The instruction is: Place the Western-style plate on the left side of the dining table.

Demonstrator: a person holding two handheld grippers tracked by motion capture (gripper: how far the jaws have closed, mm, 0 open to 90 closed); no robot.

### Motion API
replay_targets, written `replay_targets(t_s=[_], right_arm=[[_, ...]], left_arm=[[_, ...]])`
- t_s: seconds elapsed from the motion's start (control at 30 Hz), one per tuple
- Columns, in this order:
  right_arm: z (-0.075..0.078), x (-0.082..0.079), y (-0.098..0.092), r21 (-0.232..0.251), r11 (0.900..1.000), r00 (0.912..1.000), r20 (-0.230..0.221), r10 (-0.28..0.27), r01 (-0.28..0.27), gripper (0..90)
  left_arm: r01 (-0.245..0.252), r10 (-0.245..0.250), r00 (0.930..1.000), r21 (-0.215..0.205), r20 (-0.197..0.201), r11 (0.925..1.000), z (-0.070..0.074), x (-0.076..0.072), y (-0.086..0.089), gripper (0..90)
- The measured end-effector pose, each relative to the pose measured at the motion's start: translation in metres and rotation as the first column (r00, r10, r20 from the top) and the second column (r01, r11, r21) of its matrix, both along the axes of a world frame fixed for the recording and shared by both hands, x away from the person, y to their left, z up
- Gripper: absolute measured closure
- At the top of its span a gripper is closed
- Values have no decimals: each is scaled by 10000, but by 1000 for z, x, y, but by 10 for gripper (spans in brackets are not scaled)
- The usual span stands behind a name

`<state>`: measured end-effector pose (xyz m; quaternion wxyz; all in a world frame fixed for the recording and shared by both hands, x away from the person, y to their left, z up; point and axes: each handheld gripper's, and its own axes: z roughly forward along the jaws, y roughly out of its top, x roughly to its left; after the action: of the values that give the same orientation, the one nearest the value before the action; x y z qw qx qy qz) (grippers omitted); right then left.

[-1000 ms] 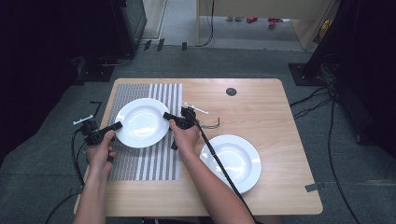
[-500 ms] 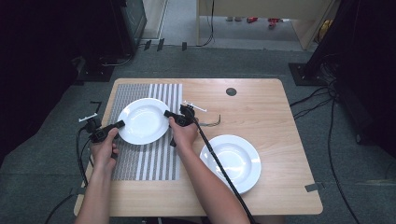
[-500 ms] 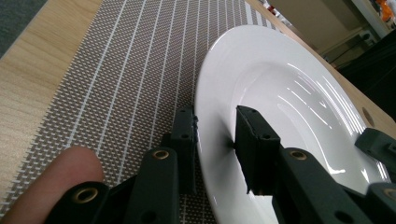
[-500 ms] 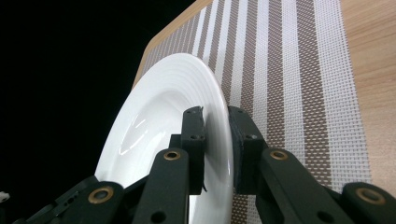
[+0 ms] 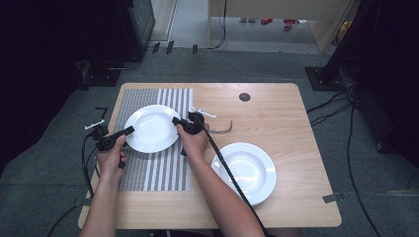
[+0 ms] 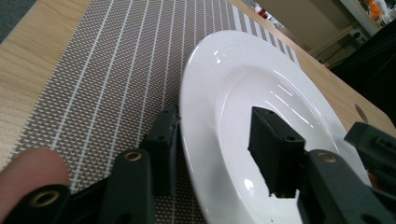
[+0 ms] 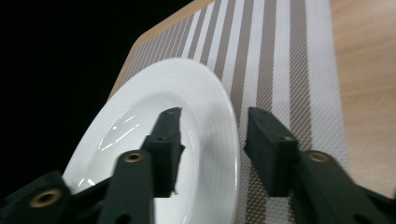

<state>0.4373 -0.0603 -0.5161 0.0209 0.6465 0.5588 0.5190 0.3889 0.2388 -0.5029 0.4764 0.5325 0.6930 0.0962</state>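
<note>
So the plate point(image 5: 152, 128) sits flat on the striped placemat point(image 5: 148, 170), at about 10 o'clock on the surface point(image 5: 296, 148), which looks like the spot it was meant for. The left hand-held gripper point(image 5: 129, 131) is at the plate's 9 o'clock edge, and its jaws have just been opening: in the left gripper view the rim runs between them with clear gaps on both sides, so nothing is pinched. The right hand-held gripper point(image 5: 176, 121) mirrors that at the 3 o'clock edge, jaws also just opened, straddling the rim loosely. Two grips on opposite edges make sense for keeping a wide plate level. A second plate point(image 5: 244, 170) waits at 5 o'clock.
</note>
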Motion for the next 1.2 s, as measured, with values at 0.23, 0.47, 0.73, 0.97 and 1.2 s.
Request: replay_targets(t_s=[0.23,0.47,0.73,0.97,1.2], right_arm=[[22,-5,-11,-619,9981,9984,565,-14,49,504],[44,-19,-27,-1325,9868,9907,872,1047,-926,436],[59,-41,-51,-1871,9685,9758,1131,1874,-1643,356],[66,-60,-75,-1821,9499,9522,1252,2788,-2542,285],[77,-75,-94,-1948,9490,9476,1547,2794,-2480,266]], left_arm=[[21,-26,10000,740,73,9973,9,-10,-7,432],[180,-220,9989,941,412,9954,20,-23,-9,353],[510,-559,9975,1055,440,9931,23,-46,-16,295],[907,-991,9933,1300,595,9874,25,-67,-27,277],[872,-986,9930,1578,656,9836,21,-83,-32,213]])
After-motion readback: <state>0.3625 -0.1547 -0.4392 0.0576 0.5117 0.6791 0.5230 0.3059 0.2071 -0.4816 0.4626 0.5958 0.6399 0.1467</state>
